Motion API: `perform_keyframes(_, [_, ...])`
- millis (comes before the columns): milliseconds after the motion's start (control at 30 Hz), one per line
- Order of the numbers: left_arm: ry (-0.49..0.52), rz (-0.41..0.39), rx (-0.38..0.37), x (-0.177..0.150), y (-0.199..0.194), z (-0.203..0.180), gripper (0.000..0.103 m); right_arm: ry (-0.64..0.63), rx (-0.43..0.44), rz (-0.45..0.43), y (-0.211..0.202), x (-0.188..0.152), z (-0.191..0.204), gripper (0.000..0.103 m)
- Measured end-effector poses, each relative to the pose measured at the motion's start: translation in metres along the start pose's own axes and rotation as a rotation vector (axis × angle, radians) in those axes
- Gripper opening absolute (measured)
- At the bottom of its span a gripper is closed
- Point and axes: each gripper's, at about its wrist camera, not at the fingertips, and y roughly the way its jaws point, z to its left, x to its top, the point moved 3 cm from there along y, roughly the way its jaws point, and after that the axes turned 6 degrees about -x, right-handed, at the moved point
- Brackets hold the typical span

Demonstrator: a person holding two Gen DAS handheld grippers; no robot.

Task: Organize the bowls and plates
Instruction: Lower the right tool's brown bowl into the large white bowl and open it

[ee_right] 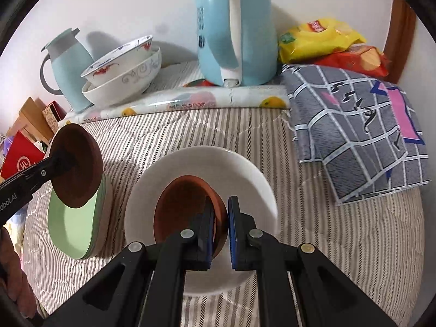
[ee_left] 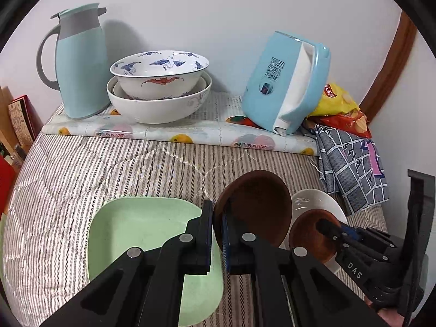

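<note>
A: State your left tool (ee_left: 217, 234).

B: Your left tool is clamped on the rim of a dark saucer (ee_left: 254, 204), held on edge above the green plate (ee_left: 141, 226) (the plate rests on the striped bed cover (ee_left: 109, 163)).

A: And your right tool (ee_right: 218, 231)?

B: Narrow, its fingers gripping the rim of a smaller brown saucer (ee_right: 185, 207). That saucer sits inside the white plate (ee_right: 196, 163), just beside the green plate. Two stacked bowls (ee_left: 159, 87) stand at the back, by the wall.

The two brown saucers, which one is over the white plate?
The smaller brown saucer, gripped by the right gripper; the larger one hangs over the green plate.
</note>
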Motion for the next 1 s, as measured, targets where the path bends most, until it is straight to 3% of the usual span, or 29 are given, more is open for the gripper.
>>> perform_keyframes(400, [-0.008,0.01,-0.01,0.002,0.011,0.007,0.007,-0.013,-0.006,0.047,0.018,0.001,0.007,0.009])
perform_keyframes(867, [-0.017,0.017,-0.008,0.002,0.016,0.013,0.007,-0.089,-0.096,0.082,0.028,0.005,0.011,0.011])
perform_keyframes(1000, [-0.011,0.02,-0.006,0.001,0.016,0.011,0.007,-0.125,-0.137,0.086,0.026,0.001,0.012,0.016])
